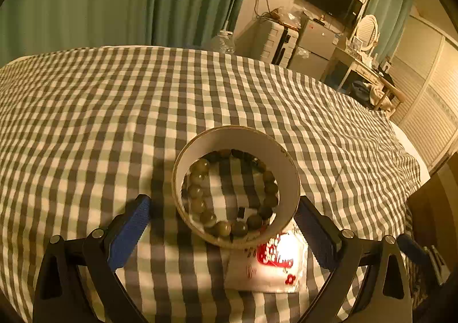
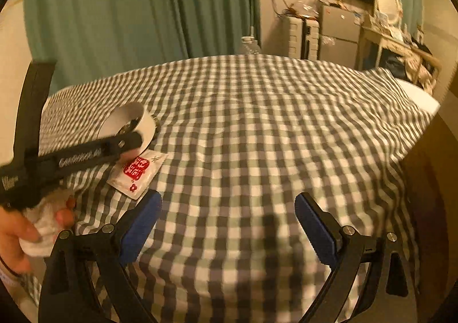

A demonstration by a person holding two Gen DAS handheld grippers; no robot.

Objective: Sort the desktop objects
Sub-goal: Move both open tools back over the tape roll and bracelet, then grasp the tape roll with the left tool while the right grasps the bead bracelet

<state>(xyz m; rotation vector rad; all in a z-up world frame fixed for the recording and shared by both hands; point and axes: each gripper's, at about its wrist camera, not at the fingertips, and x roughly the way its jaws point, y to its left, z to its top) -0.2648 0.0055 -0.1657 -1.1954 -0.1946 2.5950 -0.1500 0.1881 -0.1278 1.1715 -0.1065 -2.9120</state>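
Bracelet [image 1: 232, 194] btwn left claw [image 1: 226, 214] tips

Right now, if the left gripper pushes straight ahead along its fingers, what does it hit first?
Probably the white ring with the bead bracelet inside it; it sits between the open left gripper fingers, just ahead. Depth is uncertain.

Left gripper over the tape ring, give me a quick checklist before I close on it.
1. Left gripper open: ok, jaws spread wide.
2. Tape ring between the jaws: ok, roughly centred.
3. Bead bracelet lies inside the ring: not ok, lifting the ring would leave it behind.
4. White sachet clear of the ring: not ok, the ring's near edge overlaps it.
5. Right gripper out of the way: ok, open over bare checked cloth.
6. Ring flat on the cloth: cannot tell.
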